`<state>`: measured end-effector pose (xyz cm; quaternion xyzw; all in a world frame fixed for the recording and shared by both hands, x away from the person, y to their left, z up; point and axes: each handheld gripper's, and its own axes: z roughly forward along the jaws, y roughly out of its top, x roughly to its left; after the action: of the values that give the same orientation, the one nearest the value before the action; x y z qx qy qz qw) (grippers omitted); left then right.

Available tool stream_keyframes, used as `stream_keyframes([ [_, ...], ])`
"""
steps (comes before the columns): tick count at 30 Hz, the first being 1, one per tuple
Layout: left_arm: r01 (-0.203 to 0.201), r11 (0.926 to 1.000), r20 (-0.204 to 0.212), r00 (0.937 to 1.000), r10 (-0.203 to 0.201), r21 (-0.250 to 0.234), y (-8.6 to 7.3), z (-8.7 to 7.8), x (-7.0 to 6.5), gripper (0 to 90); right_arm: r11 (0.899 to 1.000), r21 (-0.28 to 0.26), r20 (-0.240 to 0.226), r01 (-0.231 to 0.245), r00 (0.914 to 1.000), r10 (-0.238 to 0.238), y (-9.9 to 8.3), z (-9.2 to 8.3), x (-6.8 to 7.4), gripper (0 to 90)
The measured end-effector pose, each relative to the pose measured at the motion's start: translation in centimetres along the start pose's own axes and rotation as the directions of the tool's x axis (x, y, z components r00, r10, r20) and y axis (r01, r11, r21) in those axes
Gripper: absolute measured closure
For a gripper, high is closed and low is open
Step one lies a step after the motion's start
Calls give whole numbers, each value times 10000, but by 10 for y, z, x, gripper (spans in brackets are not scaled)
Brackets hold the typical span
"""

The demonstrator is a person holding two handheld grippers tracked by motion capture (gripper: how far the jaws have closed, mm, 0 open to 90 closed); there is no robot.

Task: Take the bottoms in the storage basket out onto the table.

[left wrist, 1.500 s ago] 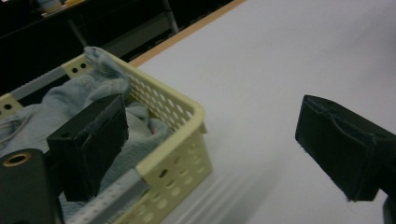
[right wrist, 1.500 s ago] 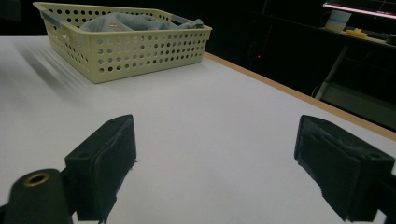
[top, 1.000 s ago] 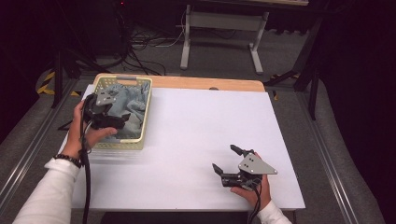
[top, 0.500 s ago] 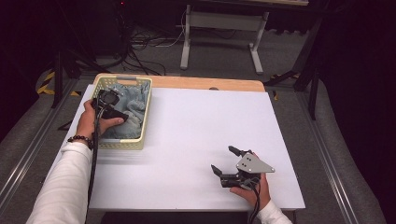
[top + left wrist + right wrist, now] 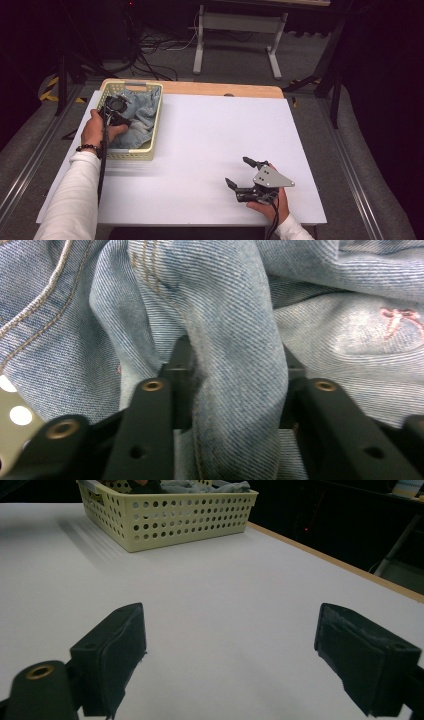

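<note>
The left tongs [image 5: 232, 385] were found lowered into the yellow perforated basket [image 5: 155, 120] at the table's [image 5: 210, 150] far left corner, their jaws having just been closing onto a raised fold of the blue denim garment [image 5: 235, 315], which was gripped between the pads. The right tongs [image 5: 230, 655] were held low over the bare white table near its front right, jaws spread wide with nothing between them.

A pale yellow perforated plastic basket [image 5: 131, 150] is sitting at the white table's [image 5: 210, 140] far left corner, crumpled blue denim jeans [image 5: 145, 112] lying inside it.
</note>
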<state>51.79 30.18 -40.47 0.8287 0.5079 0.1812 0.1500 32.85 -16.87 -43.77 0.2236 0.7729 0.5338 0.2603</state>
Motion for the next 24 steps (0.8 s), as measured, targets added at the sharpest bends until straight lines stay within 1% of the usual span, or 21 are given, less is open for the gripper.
stream_keyframes([
  [4, 63, 10000, 38, 10000, -62, -54, 0, -1, 0, 724, 10000, -10, 83, -34, 10000, 34, 0, 0, -1, 138],
  [5, 49, 9999, 36, 10000, -48, -102, 0, -2, 0, 736, 10000, 5, 95, -4, 10000, 4, 0, -1, 0, 138],
  [6, 132, 9994, 44, 9999, -131, -332, 0, -6, 1, 747, 10000, -24, 109, 41, 9999, -41, 0, -1, 1, 138],
  [7, 132, 9994, 44, 9999, -131, -332, 0, -6, 1, 753, 10000, -24, 109, 41, 9999, -41, 0, -1, 1, 138],
  [8, 409, 9964, 3, 9992, -410, -745, -3, -11, 2, 759, 9999, -17, 156, 124, 9998, -124, 0, -1, 2, 138],
  [9, 409, 9964, 3, 9992, -410, -745, -3, -11, 2, 763, 9999, -17, 156, 124, 9998, -124, 0, -1, 2, 138],
  [10, 903, 9875, 368, 9956, -862, -1291, -6, -18, 5, 766, 9998, -66, 210, 168, 9996, -167, 1, -1, 2, 138],
  [11, 903, 9875, 368, 9956, -862, -1291, -6, -18, 5, 768, 9998, -78, 269, 181, 9995, -179, 1, -1, 2, 138],
  [12, 1096, 9828, 542, 9932, -1026, -1483, -8, -20, 6, 770, 9998, -90, 280, 177, 9995, -174, 1, -1, 2, 138],
  [13, 1295, 9770, 663, 9906, -1198, -1697, -10, -24, 6, 773, 9999, -133, 194, 93, 9998, -90, 1, -1, 2, 138],
  [14, 1469, 9700, 797, 9878, -1337, -1938, -11, -27, 7, 773, 9999, -133, 194, 93, 9998, -90, 1, -1, 2, 138],
  [15, 1604, 9622, 854, 9858, -1447, -2199, -13, -32, 8, 776, 9999, -150, 98, -4, 10000, 6, 1, -1, 1, 139],
  [16, 1583, 9585, 802, 9865, -1430, -2372, -14, -35, 7, 778, 9998, -170, 93, -69, 9999, 71, 0, -1, 1, 139],
  [17, 1679, 9508, 873, 9848, -1500, -2603, -15, -38, 7, 779, 9999, -147, 129, -87, 9999, 89, 0, -1, 1, 139],
  [18, 1809, 9396, 1009, 9823, -1579, -2907, -17, -41, 7, 778, 9999, -147, 141, -77, 9999, 80, 0, -1, 1, 139],
  [19, 1864, 9305, 1120, 9810, -1586, -3153, -18, -43, 6, 779, 9999, -141, 160, -65, 9998, 68, 1, -1, 1, 139],
  [20, 1846, 9217, 1108, 9816, -1555, -3412, -18, -46, 5, 779, 9999, -141, 160, -65, 9998, 68, 1, -1, 1, 139],
  [21, 1948, 9085, 987, 9805, -1701, -3698, -19, -49, 2, 779, 9999, -140, 205, -54, 9998, 57, 1, -2, 0, 139],
  [22, 2061, 8995, 1001, 9783, -1813, -3852, -19, -50, 1, 779, 9999, -140, 205, -54, 9998, 57, 1, -2, 0, 139],
  [23, 2157, 8827, 1046, 9764, -1891, -4175, -20, -53, 0, 781, 9998, -155, 248, -85, 9997, 89, 0, -2, 0, 139],
  [24, 2193, 8732, 1051, 9756, -1926, -4353, -21, -55, -1, 781, 9998, -151, 268, -96, 9996, 100, 0, -2, -1, 139],
])
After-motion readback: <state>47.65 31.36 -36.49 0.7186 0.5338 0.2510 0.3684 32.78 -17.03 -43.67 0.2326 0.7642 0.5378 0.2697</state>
